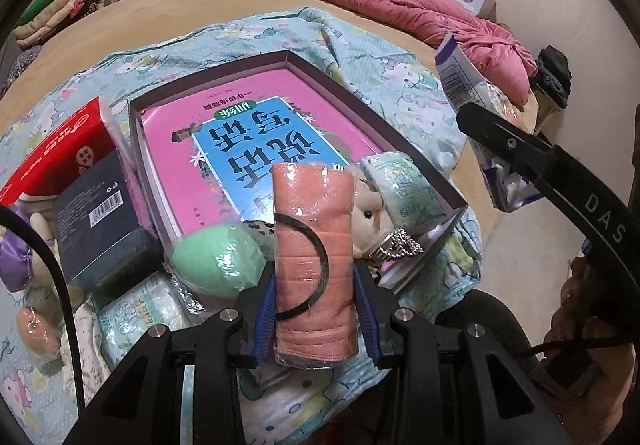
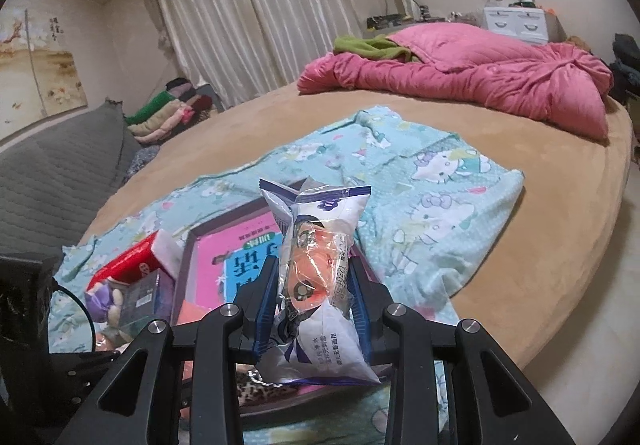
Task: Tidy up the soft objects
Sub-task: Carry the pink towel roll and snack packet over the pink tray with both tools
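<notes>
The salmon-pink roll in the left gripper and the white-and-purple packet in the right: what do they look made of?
The salmon-pink roll looks like stitched or ribbed fabric, matte, inside a clear glossy plastic sleeve that shows glare streaks. The white-and-purple packet looks like thin printed plastic film, shiny and crinkled, with a clear window over something orange. Both are guesses from surface look.

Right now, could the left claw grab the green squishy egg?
Probably not yet. The left claw is shut on the pink wrapped roll, so it's full. The green egg lies uncovered just beside it.
</notes>
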The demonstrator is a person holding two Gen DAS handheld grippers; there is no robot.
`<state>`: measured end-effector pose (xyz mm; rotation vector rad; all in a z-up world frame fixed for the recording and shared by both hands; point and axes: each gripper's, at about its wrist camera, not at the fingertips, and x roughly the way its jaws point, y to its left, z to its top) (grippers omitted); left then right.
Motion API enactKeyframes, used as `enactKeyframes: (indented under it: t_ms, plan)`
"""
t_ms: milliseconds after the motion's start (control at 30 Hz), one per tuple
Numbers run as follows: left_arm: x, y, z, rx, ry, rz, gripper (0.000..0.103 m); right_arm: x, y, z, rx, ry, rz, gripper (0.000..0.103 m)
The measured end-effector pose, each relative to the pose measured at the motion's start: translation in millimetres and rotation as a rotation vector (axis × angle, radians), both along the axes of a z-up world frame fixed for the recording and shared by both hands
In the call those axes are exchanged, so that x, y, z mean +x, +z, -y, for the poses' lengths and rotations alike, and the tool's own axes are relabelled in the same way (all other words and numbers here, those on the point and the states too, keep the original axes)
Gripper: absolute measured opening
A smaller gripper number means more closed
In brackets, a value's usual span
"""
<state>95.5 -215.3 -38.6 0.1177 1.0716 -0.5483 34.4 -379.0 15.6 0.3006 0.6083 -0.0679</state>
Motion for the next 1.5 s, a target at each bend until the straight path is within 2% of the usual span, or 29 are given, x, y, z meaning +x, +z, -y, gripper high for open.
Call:
enactKeyframes:
  t_ms: [400, 1100, 1500]
  plan:
    - [16.4, -15.7, -4.6, 0.010, 0.038, -0.016, 0.037, 13.8, -16.1, -4.1, -0.021, 0.033, -0.061, 0.034]
    - [26.9, -21.7, -12.0, 0.000, 0.069, -0.019, 0.037, 43.7, -43.1, -22.3, -0.050, 0.095, -0.155, 0.035]
    - [29.4, -21.2, -12.9, -0.014, 0.075, -0.027, 0.037, 48.3, -49.2, -24.5, -0.043, 0.108, -0.175, 0.036]
